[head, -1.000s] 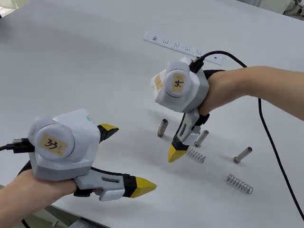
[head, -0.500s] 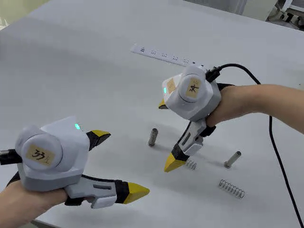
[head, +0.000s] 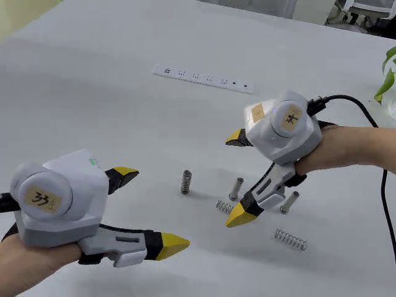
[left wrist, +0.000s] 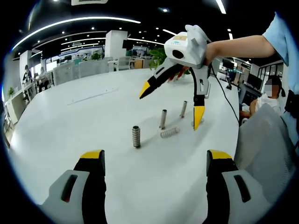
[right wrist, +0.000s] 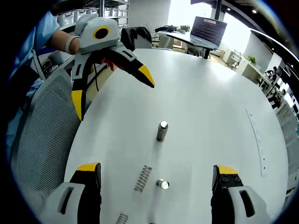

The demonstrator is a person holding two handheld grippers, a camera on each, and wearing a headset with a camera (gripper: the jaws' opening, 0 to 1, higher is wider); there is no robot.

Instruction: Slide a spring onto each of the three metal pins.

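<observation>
Three metal pins stand upright on the white table. The left pin [head: 185, 182] [left wrist: 136, 136] [right wrist: 161, 131] wears a spring. The middle pin [head: 236, 187] [left wrist: 163, 118] [right wrist: 162, 184] and the right pin [head: 289, 202] [left wrist: 183, 108] are bare. One loose spring [head: 223, 206] [left wrist: 169, 132] [right wrist: 143, 178] lies beside the middle pin, another loose spring [head: 290, 239] [right wrist: 122, 218] nearer the table's front. My right gripper [head: 236, 177] [right wrist: 157, 171] hangs open above the bare pins, holding nothing. My left gripper [head: 148, 210] [left wrist: 155, 158] is open and empty, left of the pins.
A white power strip [head: 204, 78] lies far back on the table. A black cable [head: 371, 124] trails from the right gripper along the person's arm. Green plant leaves [head: 387, 68] show at the right edge. Office desks and chairs stand beyond the table.
The head camera has shifted. My right gripper has moved right over the pins, its lower fingertip now past the loose spring. The left gripper has hardly moved.
</observation>
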